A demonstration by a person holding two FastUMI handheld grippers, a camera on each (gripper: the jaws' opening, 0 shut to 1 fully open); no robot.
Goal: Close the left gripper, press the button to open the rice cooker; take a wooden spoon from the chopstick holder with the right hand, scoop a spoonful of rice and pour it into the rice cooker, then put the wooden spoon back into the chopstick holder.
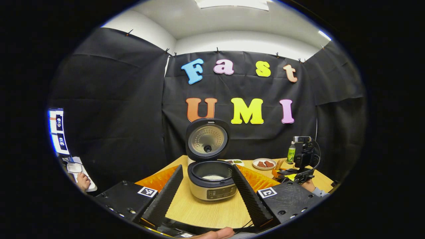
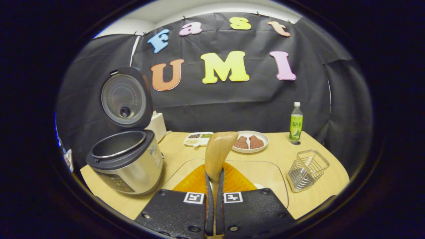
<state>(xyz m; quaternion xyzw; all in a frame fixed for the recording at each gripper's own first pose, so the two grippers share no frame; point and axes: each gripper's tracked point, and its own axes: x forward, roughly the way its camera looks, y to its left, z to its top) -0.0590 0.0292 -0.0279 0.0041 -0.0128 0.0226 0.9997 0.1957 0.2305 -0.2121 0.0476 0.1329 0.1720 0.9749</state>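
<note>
Wooden table (image 2: 186, 156) is seen beneath the right gripper (image 2: 214, 186), clenched on the upright wooden spoon (image 2: 217, 152), while the left gripper (image 1: 207, 187) is held spread before the lid-raised rice cooker (image 1: 211, 182), the chopstick holder (image 2: 307, 169) standing rightward.

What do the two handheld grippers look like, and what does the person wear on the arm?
The left gripper has two ridged, wedge-shaped fingers on black textured blocks, each block bearing a square black-and-white marker. The right gripper has the same black blocks, screws and markers. Seen farther off, it carries a cable, and the hand holding it has a grey-blue sleeve.
</note>
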